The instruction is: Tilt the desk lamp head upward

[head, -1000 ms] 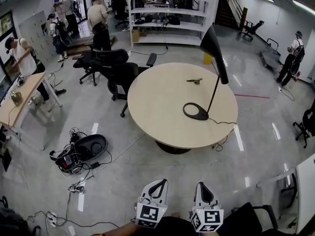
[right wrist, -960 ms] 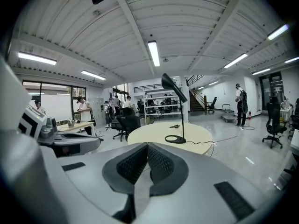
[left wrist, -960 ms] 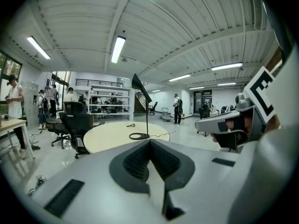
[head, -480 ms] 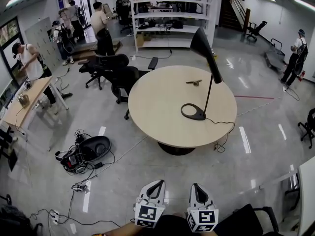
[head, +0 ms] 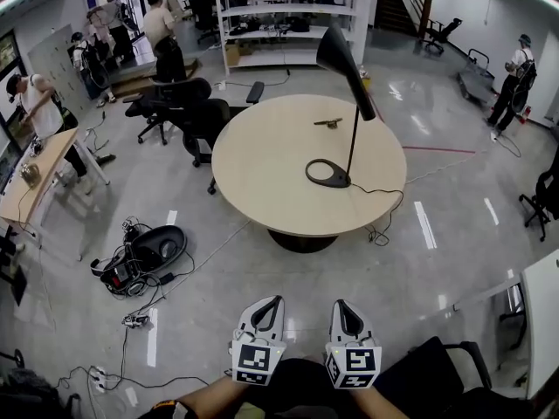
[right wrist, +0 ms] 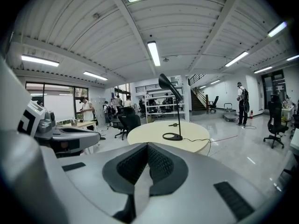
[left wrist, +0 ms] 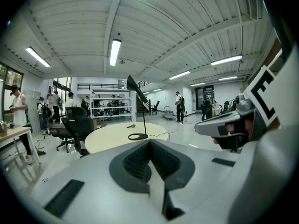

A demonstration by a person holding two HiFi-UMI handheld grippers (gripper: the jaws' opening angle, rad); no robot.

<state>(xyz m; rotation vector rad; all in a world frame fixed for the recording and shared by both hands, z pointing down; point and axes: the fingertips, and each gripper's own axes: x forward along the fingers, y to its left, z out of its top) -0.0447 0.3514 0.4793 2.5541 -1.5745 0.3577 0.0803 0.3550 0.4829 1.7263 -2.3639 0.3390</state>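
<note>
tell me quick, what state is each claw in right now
Left claw: closed, holding nothing.
Right claw: closed, holding nothing.

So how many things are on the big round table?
2: a black desk lamp standing towards the right side, and a small dark object near the far edge.

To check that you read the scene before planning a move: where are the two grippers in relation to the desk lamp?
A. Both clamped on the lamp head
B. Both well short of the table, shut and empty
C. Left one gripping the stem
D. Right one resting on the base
B: the left gripper and right gripper sit close to the person's body, jaws together on nothing, while the desk lamp stands untouched on the round table.
</note>
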